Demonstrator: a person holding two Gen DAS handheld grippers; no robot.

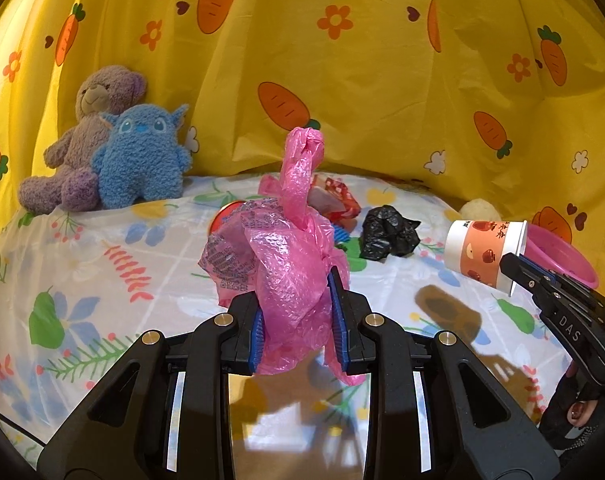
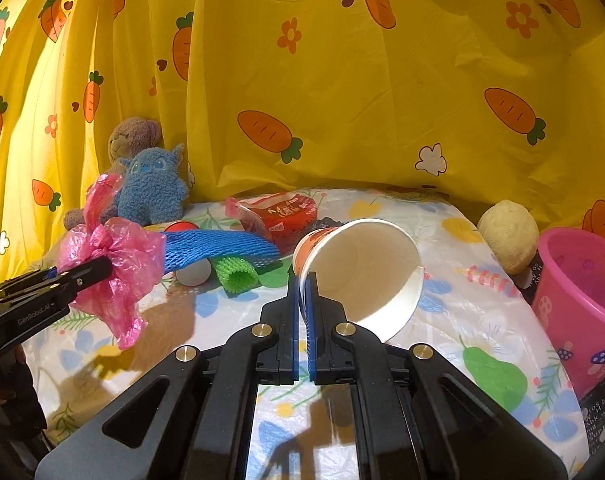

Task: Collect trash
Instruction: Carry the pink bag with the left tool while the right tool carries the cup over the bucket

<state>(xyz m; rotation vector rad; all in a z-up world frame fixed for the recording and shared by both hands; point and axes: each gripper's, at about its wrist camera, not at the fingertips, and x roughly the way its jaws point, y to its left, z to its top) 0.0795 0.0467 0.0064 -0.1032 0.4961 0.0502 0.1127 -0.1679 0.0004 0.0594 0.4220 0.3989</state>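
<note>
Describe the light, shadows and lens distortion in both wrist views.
Left wrist: warm light glows through the yellow curtain; a hard shadow falls on the floral sheet below the paper cup; edges bow. Right wrist: curtain brightest at left, gripper shadows on the sheet, dark fisheye corners.

left gripper (image 1: 298, 320): black angular plastic arms | blue ribbed pads | brass round pins at the pivots | white "GenRobot.AI" on side || right gripper (image 2: 302, 308): same build | white "DAS" lettering | hand (image 1: 578, 412): dark red nail polish, black glove or sleeve
</note>
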